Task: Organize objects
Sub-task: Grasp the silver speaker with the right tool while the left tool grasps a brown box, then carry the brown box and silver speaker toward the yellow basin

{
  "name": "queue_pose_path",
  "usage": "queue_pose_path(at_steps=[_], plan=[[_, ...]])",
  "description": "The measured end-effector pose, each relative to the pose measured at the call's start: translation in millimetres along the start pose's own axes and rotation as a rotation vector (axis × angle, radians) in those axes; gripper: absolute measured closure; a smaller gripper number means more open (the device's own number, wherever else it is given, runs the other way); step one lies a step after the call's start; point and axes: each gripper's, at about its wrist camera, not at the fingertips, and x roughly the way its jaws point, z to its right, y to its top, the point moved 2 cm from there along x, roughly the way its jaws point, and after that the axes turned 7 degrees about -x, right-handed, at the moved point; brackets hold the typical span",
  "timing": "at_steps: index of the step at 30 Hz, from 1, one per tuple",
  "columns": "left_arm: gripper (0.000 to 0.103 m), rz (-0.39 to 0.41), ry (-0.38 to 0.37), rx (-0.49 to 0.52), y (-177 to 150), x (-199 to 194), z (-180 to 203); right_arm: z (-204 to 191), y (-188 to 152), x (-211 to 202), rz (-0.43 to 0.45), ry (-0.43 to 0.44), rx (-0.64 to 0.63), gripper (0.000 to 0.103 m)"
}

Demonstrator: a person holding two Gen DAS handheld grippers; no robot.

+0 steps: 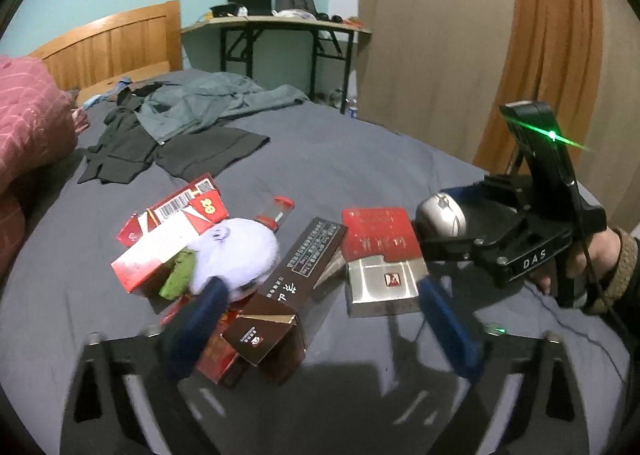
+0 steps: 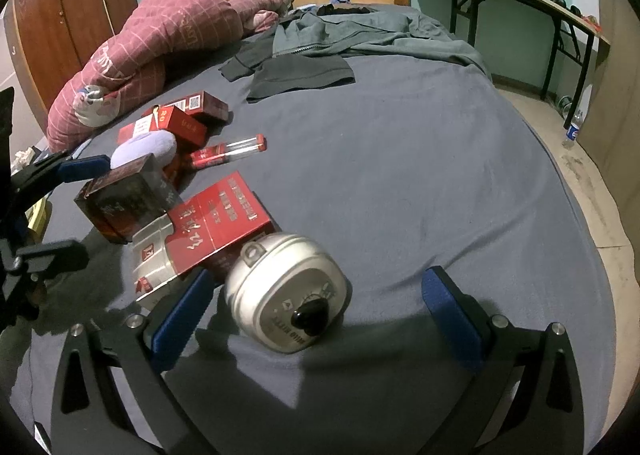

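Two grippers work over a grey bedsheet [image 2: 400,175] strewn with small packages. Seen from its own camera, the right gripper [image 2: 318,309] stands released, its blue pads spread wide with a silver round tin [image 2: 286,291] lying on the sheet between them, nearer the left pad; neither pad presses on it. Just beyond the left pad's tip a red and silver carton [image 2: 212,231] lies flat, its near corner close against the tin. The left gripper [image 1: 320,319] is likewise unclenched, with nothing squeezed between its blue fingers [image 1: 448,323]. A dark brown box [image 1: 288,287] sits between them toward the left finger, its open flap end pointing at the camera, and whether that finger touches it is unclear. Beyond the left finger lies a heap: a pale lavender plush toy [image 1: 236,251] on top of opened red and white cartons [image 1: 160,247], with a clear tube with red caps [image 1: 276,211] behind it. Ahead of the right finger is the red and silver carton, and beyond it the other gripper, held by a hand [image 1: 592,255], frames the tin.
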Motion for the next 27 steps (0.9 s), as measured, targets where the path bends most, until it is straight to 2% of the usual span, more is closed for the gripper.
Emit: queue_pose_path(at_steps=[1,2,3,4,6,7,9,17,22,27], plan=[[0.034,0.002,0.011,-0.004,-1.5,2.5,1.2,0.7,0.0,-0.5,0.003,0.001,0.003,0.008],[0.039,-0.003,0.027,-0.007,-3.1,3.8,0.6,1.9,0.1,-1.6,0.009,0.002,0.009,0.018],[0.049,-0.020,0.036,-0.006,-5.2,6.0,0.4,2.6,0.1,-2.5,0.014,0.000,0.015,0.027],[0.058,-0.031,0.037,-0.001,-6.6,8.1,1.5,3.5,0.0,-3.5,0.020,0.007,0.021,0.030],[0.064,-0.043,0.037,0.017,-10.6,9.0,5.5,3.4,-0.1,-5.0,0.029,0.023,0.021,0.042],[0.067,-0.045,0.033,0.021,-11.0,8.8,7.1,1.8,0.2,-5.5,0.032,0.029,0.014,0.044],[0.068,-0.056,0.030,0.020,-12.3,10.7,10.1,-2.9,0.9,-5.3,0.031,0.033,-0.008,0.052],[0.070,-0.065,0.037,-0.002,-7.8,9.6,12.1,-2.7,0.9,-7.0,0.044,0.050,-0.008,0.052],[0.077,-0.055,0.013,-0.004,-3.2,-1.4,16.5,1.3,4.9,-19.8,0.091,0.063,0.018,0.052],[0.079,-0.053,0.016,-0.024,-3.3,-9.5,15.4,1.6,7.1,-26.0,0.110,0.066,0.033,0.052]])
